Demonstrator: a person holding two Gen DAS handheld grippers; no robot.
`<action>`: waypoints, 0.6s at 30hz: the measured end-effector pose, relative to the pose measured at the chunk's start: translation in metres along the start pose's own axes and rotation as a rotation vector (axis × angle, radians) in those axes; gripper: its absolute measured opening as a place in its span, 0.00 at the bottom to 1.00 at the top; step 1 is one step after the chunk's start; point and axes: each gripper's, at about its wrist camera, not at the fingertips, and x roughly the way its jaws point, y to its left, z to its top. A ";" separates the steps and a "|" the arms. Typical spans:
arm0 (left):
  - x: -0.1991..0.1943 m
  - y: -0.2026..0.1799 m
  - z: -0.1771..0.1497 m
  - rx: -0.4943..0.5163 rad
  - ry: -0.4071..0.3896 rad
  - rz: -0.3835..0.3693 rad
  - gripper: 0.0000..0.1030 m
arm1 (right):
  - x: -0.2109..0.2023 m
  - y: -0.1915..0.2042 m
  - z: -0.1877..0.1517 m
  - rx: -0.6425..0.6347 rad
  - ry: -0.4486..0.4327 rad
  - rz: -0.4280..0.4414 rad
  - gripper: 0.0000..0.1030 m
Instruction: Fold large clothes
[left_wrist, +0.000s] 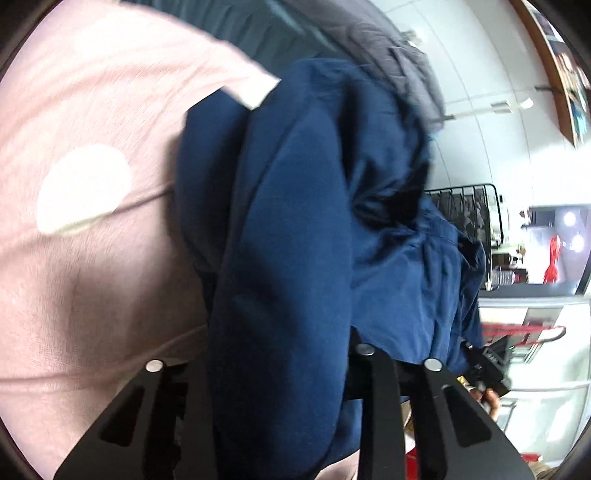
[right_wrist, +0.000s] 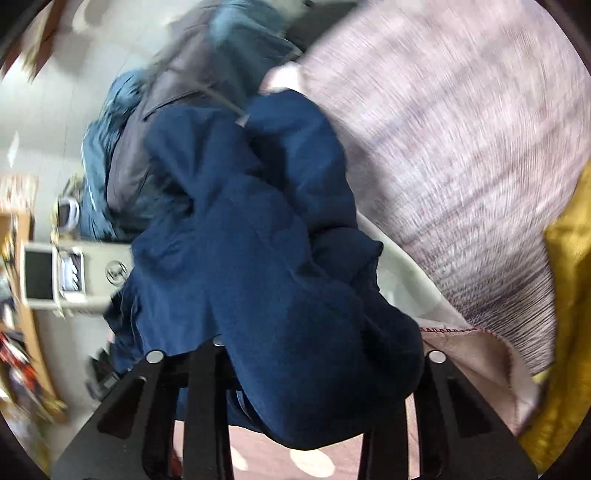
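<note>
A large navy blue garment (left_wrist: 295, 221) hangs bunched in front of the left wrist camera, lifted off a pink spotted cover (left_wrist: 85, 110). My left gripper (left_wrist: 280, 363) is shut on a thick fold of it, and the cloth fills the gap between the black fingers (left_wrist: 376, 398). In the right wrist view the same navy garment (right_wrist: 258, 240) droops in heavy folds. My right gripper (right_wrist: 306, 369) is shut on another bunch of it, which hides the right-hand fingertip. This view is blurred.
A grey garment (left_wrist: 399, 48) and a teal one (right_wrist: 99, 173) lie behind the navy one. A lilac woven blanket (right_wrist: 461, 147) and a yellow cloth (right_wrist: 569, 295) are at the right. A black wire rack (left_wrist: 465, 210) and a white appliance (right_wrist: 55, 277) stand farther off.
</note>
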 end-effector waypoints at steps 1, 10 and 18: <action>-0.003 -0.008 -0.003 0.018 -0.002 -0.001 0.24 | -0.006 0.008 0.000 -0.022 -0.014 -0.006 0.28; -0.021 -0.111 -0.039 0.186 -0.041 -0.121 0.20 | -0.111 0.096 -0.007 -0.379 -0.192 -0.067 0.23; 0.014 -0.286 -0.093 0.442 0.029 -0.334 0.19 | -0.283 0.070 -0.022 -0.454 -0.406 -0.171 0.22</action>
